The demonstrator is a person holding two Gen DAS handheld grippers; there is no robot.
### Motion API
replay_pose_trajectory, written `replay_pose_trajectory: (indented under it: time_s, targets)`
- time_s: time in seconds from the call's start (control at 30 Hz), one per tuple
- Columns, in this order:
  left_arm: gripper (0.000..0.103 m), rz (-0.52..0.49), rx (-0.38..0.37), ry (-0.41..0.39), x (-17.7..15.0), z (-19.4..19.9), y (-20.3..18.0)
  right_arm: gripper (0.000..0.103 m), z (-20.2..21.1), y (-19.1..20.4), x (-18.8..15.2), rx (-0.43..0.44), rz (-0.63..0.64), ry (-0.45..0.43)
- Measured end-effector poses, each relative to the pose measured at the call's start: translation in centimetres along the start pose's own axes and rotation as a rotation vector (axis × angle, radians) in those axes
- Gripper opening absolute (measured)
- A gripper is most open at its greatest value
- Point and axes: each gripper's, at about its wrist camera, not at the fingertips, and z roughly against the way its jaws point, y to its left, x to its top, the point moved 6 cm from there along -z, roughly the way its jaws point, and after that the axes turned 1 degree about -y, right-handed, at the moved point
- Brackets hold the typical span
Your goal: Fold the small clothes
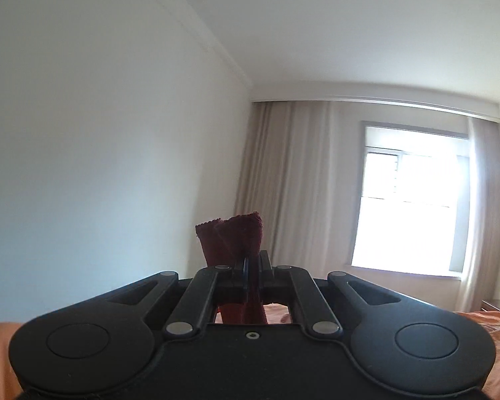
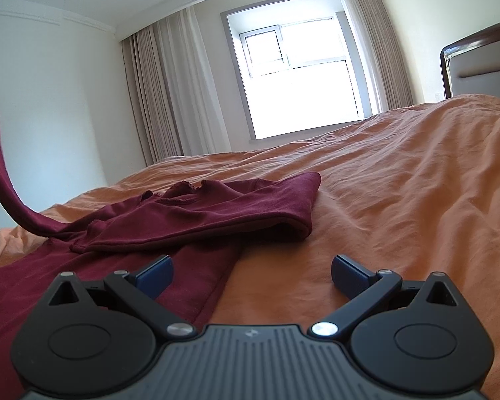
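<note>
Left wrist view: your left gripper (image 1: 252,260) is clamped tight on a bunch of the maroon garment (image 1: 231,233), the jaws pressed together with cloth sticking up beyond their tips and more of it hanging below, between the linkage arms. Past the jaws stand a pale wall (image 1: 100,133), beige curtains (image 1: 283,173) and a bright window (image 1: 406,213). Orange bedding (image 1: 483,323) shows low at both edges.

Right wrist view: your right gripper (image 2: 252,275) sits low over the orange bed cover (image 2: 400,200), its jaws spread wide and holding nothing. The garment (image 2: 200,213) lies rumpled just ahead of the jaws and to their left, its edge passing under the left blue fingertip (image 2: 156,275). One strip of cloth rises off the bed to the far left edge of the frame. A headboard (image 2: 476,63) stands far right.
</note>
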Motion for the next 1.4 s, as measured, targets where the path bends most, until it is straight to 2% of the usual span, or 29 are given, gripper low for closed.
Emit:
replay_pose_trajectory:
  time_s: [0.1, 0.23, 0.37, 0.5, 0.67, 0.8, 0.9, 0.97, 1.07, 1.13, 1.17, 1.23, 1.33, 1.4]
  targets:
    - [0.005, -0.066, -0.105, -0.002, 0.1, -0.2, -5.5, 0.103, 0.2, -0.2, 0.0, 0.015, -0.025, -0.014]
    - [0.005, -0.105, -0.226, 0.014, -1.7, 0.0, -12.6, 0.103, 0.4, -0.6, 0.0, 0.031, -0.055, -0.025]
    - [0.005, -0.119, -0.335, 0.062, -5.5, -0.2, -18.7, 0.103, 0.4, -0.8, 0.0, 0.042, -0.074, -0.034]
    - [0.006, -0.128, -0.422, 0.107, -10.6, 0.3, -23.5, 0.103, 0.7, -1.1, 0.0, 0.052, -0.099, -0.053]
    - [0.005, -0.092, -0.487, 0.213, -18.6, 0.0, -26.1, 0.103, 0.8, -1.5, -0.1, 0.060, -0.128, -0.066]
    - [0.006, -0.112, -0.526, 0.307, -24.3, 0.3, -27.6, 0.103, 0.8, -1.5, -0.1, 0.061, -0.132, -0.069]
    - [0.008, -0.147, -0.558, 0.361, -27.2, 1.2, -28.3, 0.103, 1.1, -1.8, -0.3, 0.065, -0.137, -0.073]
    - [0.011, -0.158, -0.578, 0.388, -27.7, 2.0, -28.2, 0.103, 1.2, -1.8, -0.3, 0.066, -0.140, -0.075]
    - [0.023, -0.149, -0.596, 0.414, -26.7, 2.1, -28.0, 0.103, 1.2, -1.8, -0.3, 0.067, -0.142, -0.075]
    - [0.042, -0.132, -0.603, 0.429, -26.1, 1.9, -27.4, 0.103, 1.2, -1.8, -0.3, 0.067, -0.142, -0.075]
    - [0.047, -0.122, -0.610, 0.441, -25.5, 2.0, -26.9, 0.103, 1.2, -1.8, -0.3, 0.067, -0.142, -0.075]
    - [0.071, -0.090, -0.631, 0.458, -24.8, 2.0, -26.3, 0.103, 1.2, -1.8, -0.3, 0.066, -0.141, -0.074]
    - [0.085, -0.051, -0.667, 0.473, -24.3, 2.4, -25.0, 0.103, 1.1, -1.7, -0.2, 0.061, -0.138, -0.070]
    - [0.088, -0.032, -0.682, 0.498, -24.1, 2.6, -24.1, 0.103, 1.1, -1.7, -0.2, 0.057, -0.136, -0.066]
